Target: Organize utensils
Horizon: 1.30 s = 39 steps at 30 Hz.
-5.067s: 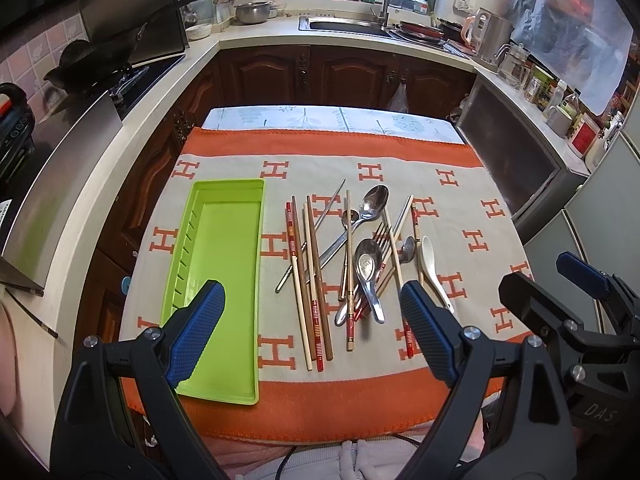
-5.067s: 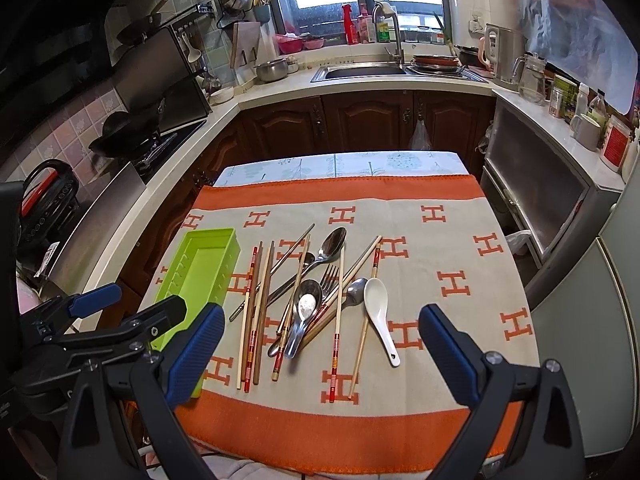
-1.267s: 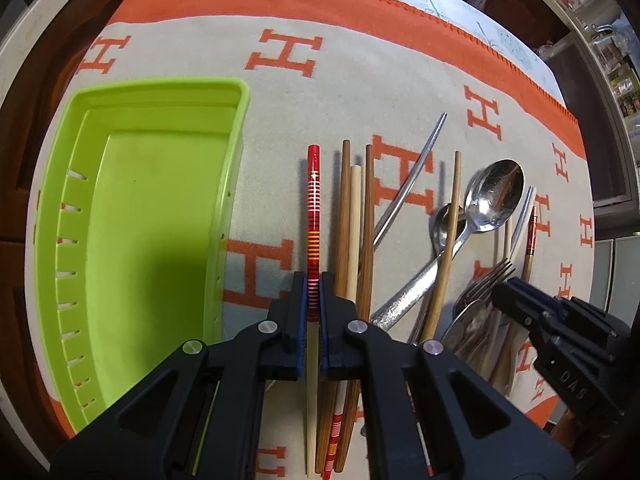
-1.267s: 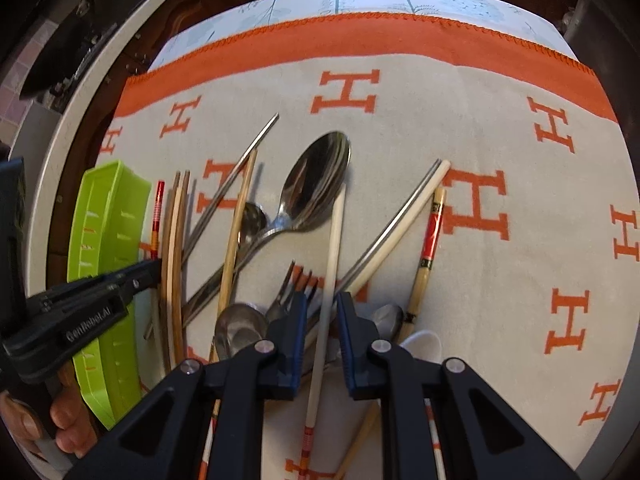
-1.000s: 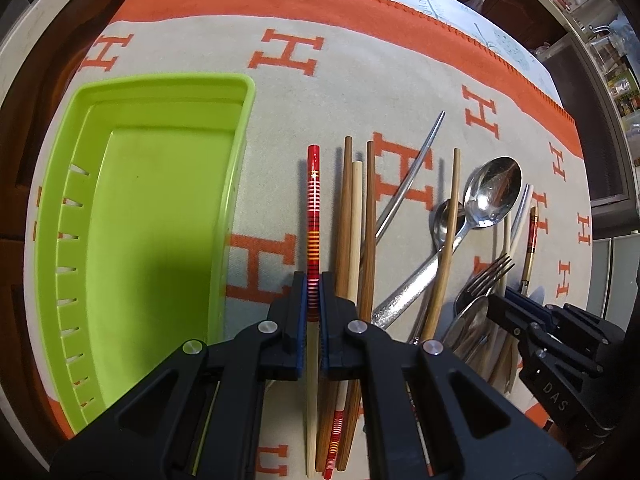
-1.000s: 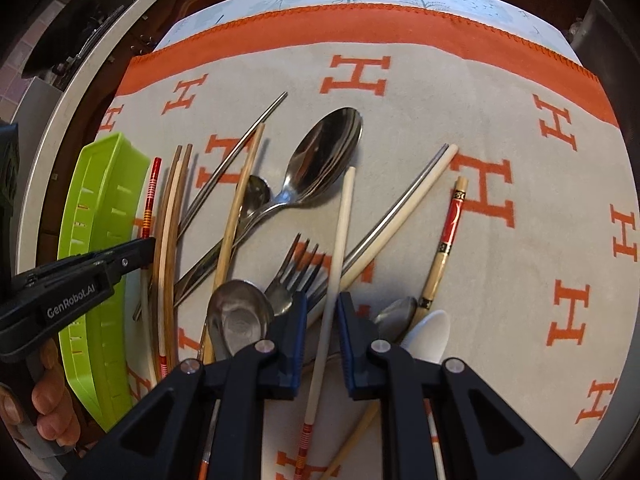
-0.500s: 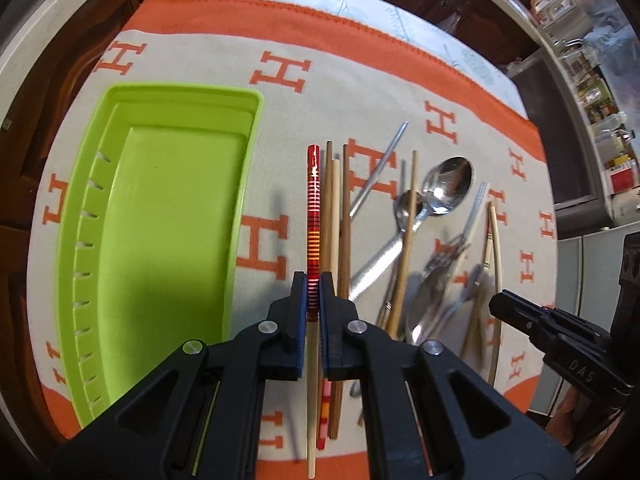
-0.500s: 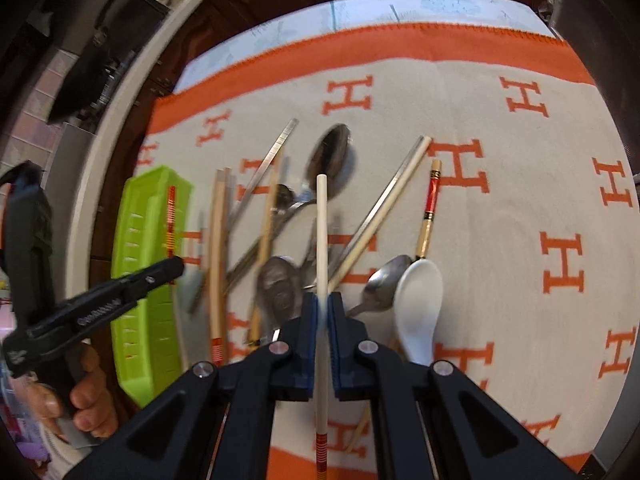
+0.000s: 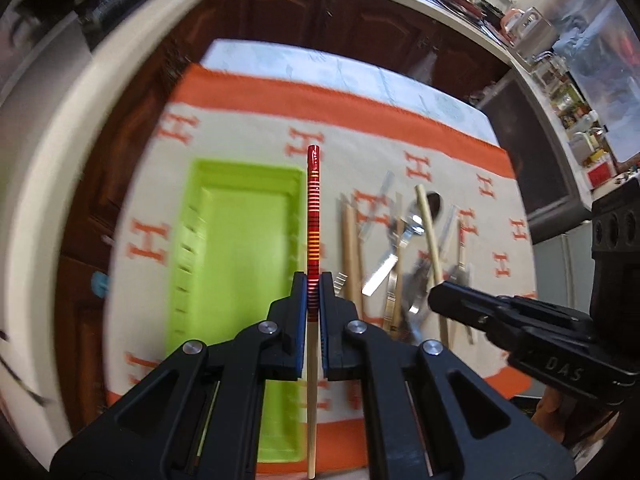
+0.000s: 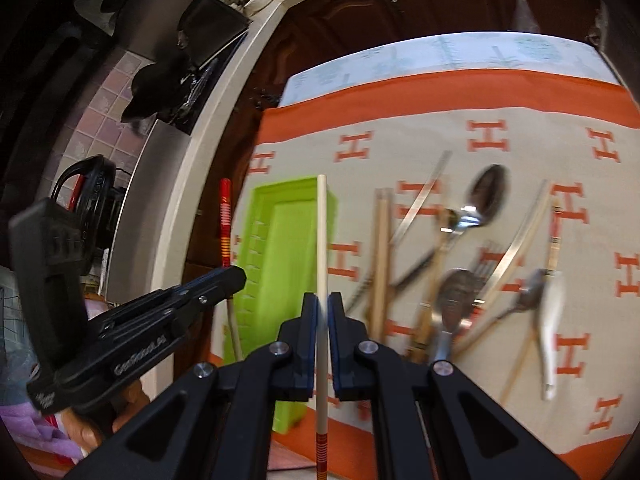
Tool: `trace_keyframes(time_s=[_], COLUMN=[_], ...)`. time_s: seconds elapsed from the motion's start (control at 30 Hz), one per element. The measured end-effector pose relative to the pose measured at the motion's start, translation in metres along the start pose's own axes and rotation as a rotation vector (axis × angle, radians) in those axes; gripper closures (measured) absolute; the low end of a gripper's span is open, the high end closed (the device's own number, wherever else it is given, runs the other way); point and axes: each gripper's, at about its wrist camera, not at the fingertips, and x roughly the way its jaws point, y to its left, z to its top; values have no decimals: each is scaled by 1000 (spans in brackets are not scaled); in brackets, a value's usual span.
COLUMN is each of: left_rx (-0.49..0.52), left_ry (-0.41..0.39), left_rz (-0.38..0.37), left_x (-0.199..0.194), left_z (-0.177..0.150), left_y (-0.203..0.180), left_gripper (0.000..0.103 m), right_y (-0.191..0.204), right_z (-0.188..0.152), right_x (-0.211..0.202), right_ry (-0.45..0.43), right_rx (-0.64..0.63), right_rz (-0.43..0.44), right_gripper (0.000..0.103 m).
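Pinching one chopstick each mid-shaft between closed jaws: left gripper (image 9: 313,294) red chopstick (image 9: 312,216), right gripper (image 10: 321,314) pale chopstick (image 10: 321,240).

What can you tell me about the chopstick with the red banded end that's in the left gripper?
The red-banded chopstick is a slim straight stick: glossy red top with thin yellow and orange stripes, plain pale wood below. The left gripper is shut on it about midway, and it runs straight along the fingers, red end pointing away from the camera. It appears lifted off the cloth, over the right edge of the green tray. Only the fingers touch it.
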Motion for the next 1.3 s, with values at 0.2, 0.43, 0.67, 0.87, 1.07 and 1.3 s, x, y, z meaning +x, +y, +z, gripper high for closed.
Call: trace_keyframes(time_s=[0.2, 0.43, 0.67, 0.87, 1.07, 1.3], left_rx=[1, -12, -2, 12, -4, 14], left_ry=[-25, 30, 41, 47, -11, -88], left_rz=[104, 115, 129, 133, 124, 99], left_x=[10, 60, 84, 84, 65, 31], left_z=[10, -1, -10, -15, -21, -31], left_y=[33, 60, 68, 65, 61, 42], left_gripper=[100, 100, 99, 93, 63, 62], right_y=[26, 34, 24, 23, 22, 8], right_z=[8, 5, 4, 2, -4, -24], right_x=[51, 97, 118, 117, 93, 51], right_ry=[19, 52, 48, 46, 10, -69], right_rx=[53, 61, 81, 57, 5, -73], right_rz=[40, 42, 21, 4, -41, -140], right_gripper=[98, 97, 95, 94, 92, 92])
